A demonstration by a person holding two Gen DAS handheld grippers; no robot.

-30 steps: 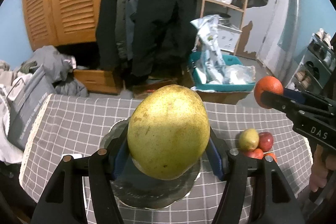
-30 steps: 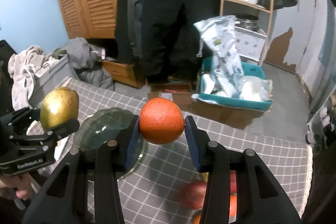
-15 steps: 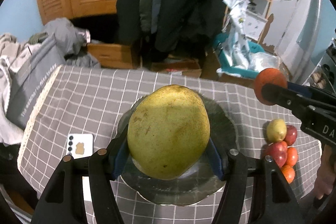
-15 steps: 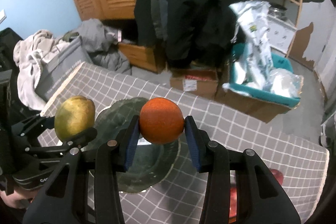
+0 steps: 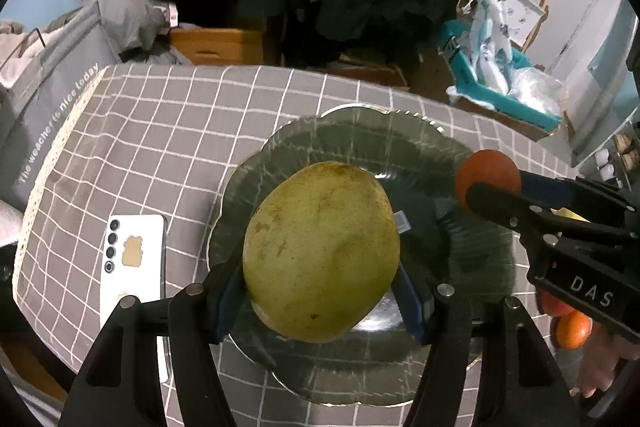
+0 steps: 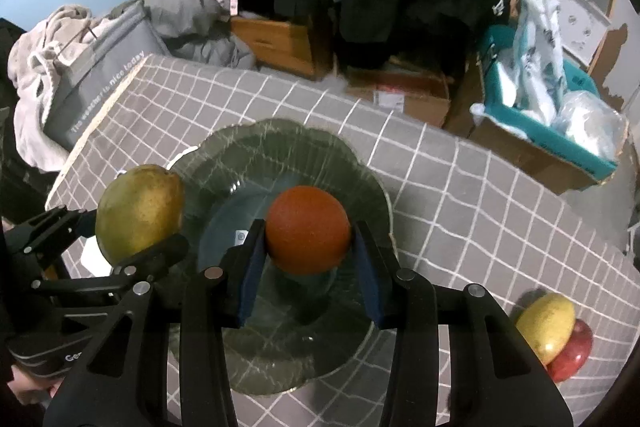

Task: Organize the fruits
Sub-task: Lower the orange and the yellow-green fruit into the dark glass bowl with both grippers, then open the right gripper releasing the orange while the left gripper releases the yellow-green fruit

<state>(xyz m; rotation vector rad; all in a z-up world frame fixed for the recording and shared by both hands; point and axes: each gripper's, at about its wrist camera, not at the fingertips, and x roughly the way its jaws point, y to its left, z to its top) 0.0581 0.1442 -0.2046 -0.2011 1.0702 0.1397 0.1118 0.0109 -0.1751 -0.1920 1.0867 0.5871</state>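
My left gripper (image 5: 322, 291) is shut on a large yellow-green mango (image 5: 322, 251), held above a dark glass plate (image 5: 360, 139) with a scalloped rim. My right gripper (image 6: 307, 259) is shut on an orange (image 6: 307, 229) over the same glass plate (image 6: 280, 139). In the right wrist view the mango (image 6: 138, 213) and left gripper show at the plate's left edge. In the left wrist view the orange (image 5: 486, 173) and right gripper reach in over the plate's right side. Both fruits hang above the plate without touching it.
A white phone (image 5: 134, 263) lies on the checked tablecloth (image 5: 160, 131) left of the plate. Loose fruit sits at the table's right: a yellow fruit (image 6: 546, 323), a red apple (image 6: 572, 355), an orange fruit (image 5: 573, 331). Bags and boxes crowd the floor beyond.
Both grippers have come down and tilted toward the table with their fruits still gripped. The plate now lies directly under the mango and the orange, and looks larger.
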